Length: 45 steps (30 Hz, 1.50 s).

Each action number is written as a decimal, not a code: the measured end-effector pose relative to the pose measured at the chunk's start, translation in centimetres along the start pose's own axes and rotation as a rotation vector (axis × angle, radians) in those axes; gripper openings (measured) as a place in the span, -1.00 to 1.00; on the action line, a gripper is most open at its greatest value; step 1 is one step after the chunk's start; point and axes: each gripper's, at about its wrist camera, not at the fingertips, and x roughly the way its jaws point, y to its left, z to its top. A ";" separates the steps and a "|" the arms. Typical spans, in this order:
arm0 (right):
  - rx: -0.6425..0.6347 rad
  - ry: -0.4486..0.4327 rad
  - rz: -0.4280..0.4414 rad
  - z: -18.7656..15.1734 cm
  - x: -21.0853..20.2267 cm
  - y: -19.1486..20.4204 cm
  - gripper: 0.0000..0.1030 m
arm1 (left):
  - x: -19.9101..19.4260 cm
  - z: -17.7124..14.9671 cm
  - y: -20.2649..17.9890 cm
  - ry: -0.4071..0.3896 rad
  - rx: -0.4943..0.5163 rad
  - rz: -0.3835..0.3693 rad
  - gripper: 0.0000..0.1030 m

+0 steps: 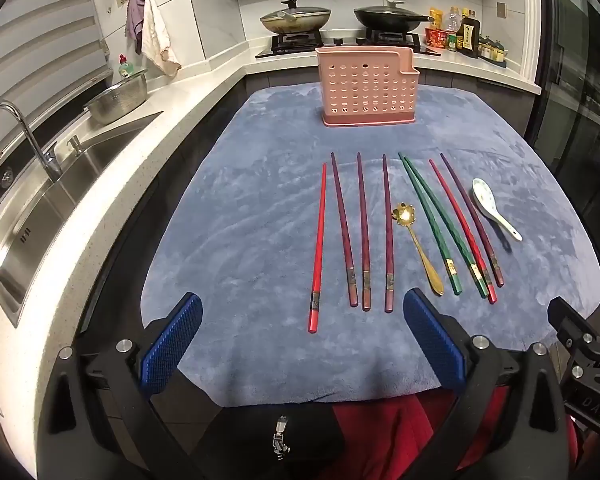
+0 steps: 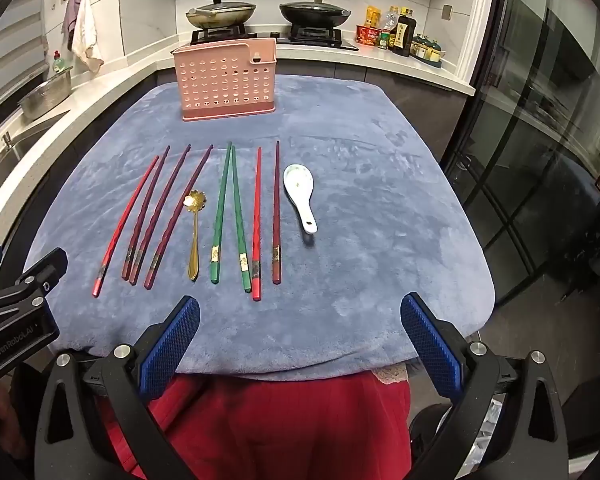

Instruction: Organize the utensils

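A blue plush cloth (image 2: 360, 200) covers the table. At its far end stands a pink perforated utensil holder (image 2: 225, 80), upright. Nearer, eight chopsticks (image 2: 220, 216) lie side by side in a row: two red, four dark purple, two green, with patterned bands near their thick ends. A white ceramic spoon (image 2: 300, 196) lies at the right end; a gold flower-bowled spoon (image 2: 194, 236) lies mid-row. The left gripper (image 1: 302, 320) and right gripper (image 2: 300, 318) both gape wide, holding nothing.
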 end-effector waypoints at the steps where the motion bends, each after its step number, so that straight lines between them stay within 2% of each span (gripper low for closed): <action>1: 0.001 0.000 0.000 -0.1 0.2 -0.2 0.87 | 0.0 0.0 0.0 -0.001 0.000 0.000 0.87; 45: 0.003 0.002 -0.002 -0.2 0.1 -0.1 0.87 | 0.0 0.0 0.0 -0.002 0.002 0.004 0.87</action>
